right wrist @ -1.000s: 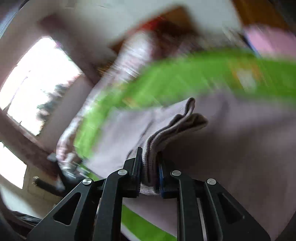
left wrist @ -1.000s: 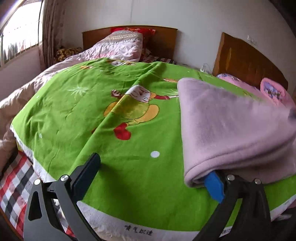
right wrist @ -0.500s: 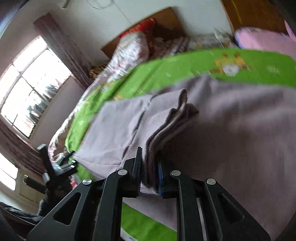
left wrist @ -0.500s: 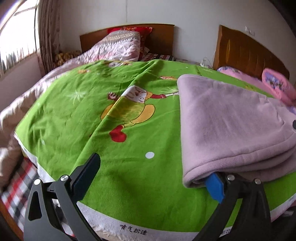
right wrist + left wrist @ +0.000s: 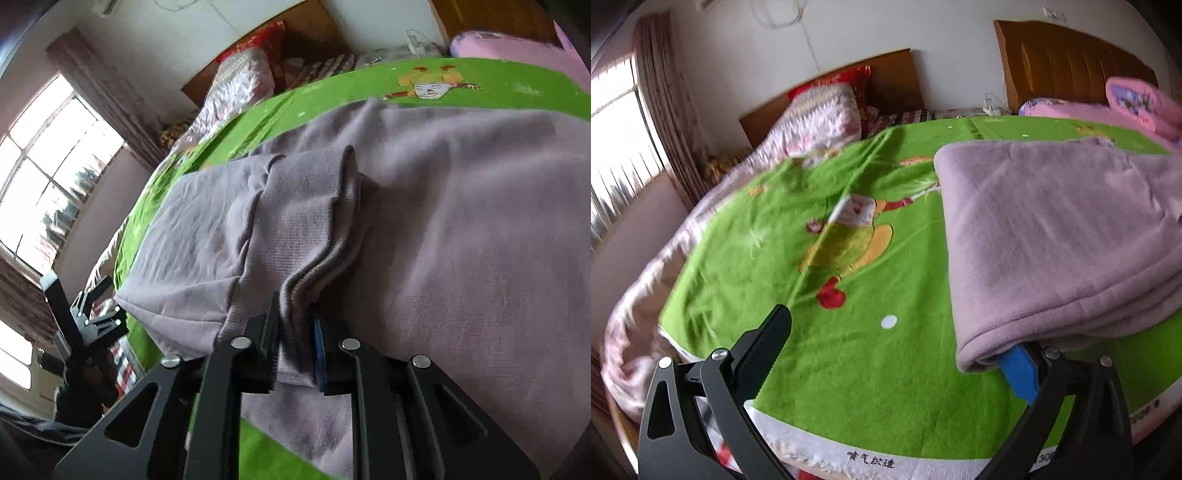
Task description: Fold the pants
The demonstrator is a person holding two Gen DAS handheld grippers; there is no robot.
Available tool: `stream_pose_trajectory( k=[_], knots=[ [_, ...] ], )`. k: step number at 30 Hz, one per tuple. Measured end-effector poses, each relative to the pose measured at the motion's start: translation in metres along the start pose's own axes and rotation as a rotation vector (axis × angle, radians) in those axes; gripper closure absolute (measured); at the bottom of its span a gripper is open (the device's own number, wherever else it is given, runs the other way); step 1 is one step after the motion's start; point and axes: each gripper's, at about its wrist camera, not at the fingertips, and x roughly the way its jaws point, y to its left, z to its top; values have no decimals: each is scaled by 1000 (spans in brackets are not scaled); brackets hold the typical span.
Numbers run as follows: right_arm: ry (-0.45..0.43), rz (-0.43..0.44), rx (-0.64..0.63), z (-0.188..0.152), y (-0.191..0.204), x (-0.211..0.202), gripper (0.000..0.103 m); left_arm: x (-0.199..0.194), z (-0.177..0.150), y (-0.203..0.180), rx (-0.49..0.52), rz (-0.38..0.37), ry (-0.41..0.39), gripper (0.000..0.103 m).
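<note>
Pinching the bunched cuffs of the lilac pants (image 5: 424, 229) on the green blanket (image 5: 820, 387), the right gripper (image 5: 297, 332) lays them over the fold, while the left gripper (image 5: 897, 354) stands wide open, one finger under the folded edge, likely steadying it.

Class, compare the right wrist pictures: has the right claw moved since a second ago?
Yes. The right claw, shut on the folded pants, has come down toward the green blanket: the pants now fill most of the view and the window sits further left.
</note>
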Motion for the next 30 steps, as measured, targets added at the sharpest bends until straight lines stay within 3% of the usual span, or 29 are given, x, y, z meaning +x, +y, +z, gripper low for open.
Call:
stream_pose_trajectory(
  k=[1,3,7,10,12,13,15,16,18,21,22,23,24,26,27,30],
  knots=[
    [6,-1,1,2,0,-1,75,0,1,3,-10,-19,14,1],
    [14,-14,4,5,0,-9,69,-5,2,4,9,-43,25,2],
    [-74,-89,-102,11,11,-38,68,-26,5,14,75,-100,27,2],
    [-125,-123,-211,17,28,-40,68,-49,22,21,25,-167,-58,2],
    [-118,-102,-237,20,37,-31,68,-66,41,27,-95,-267,-164,2],
    [-111,-92,-256,23,45,-23,68,-71,54,29,-186,-364,-216,2],
    [-94,-95,-310,23,59,-7,68,-65,71,21,-279,-515,-249,2],
    [-83,-103,-338,23,66,0,67,-57,76,12,-278,-541,-233,2],
    [-48,-124,-387,21,75,12,58,-30,78,-14,-212,-522,-139,2],
    [30,-169,-410,7,65,27,48,18,60,-37,-149,-427,44,2],
    [31,-149,-401,3,58,27,48,37,50,-40,-143,-368,123,1],
    [10,-122,-397,1,54,23,48,45,45,-38,-160,-372,148,1],
    [23,-105,-381,2,50,21,48,41,49,-33,-186,-389,142,1],
    [42,-104,-347,11,46,14,47,35,60,-24,-214,-353,152,2],
    [34,-110,-341,18,46,9,45,29,70,-20,-223,-345,128,2],
    [-21,-117,-402,40,54,2,44,4,114,-14,-228,-422,6,2]
  ],
)
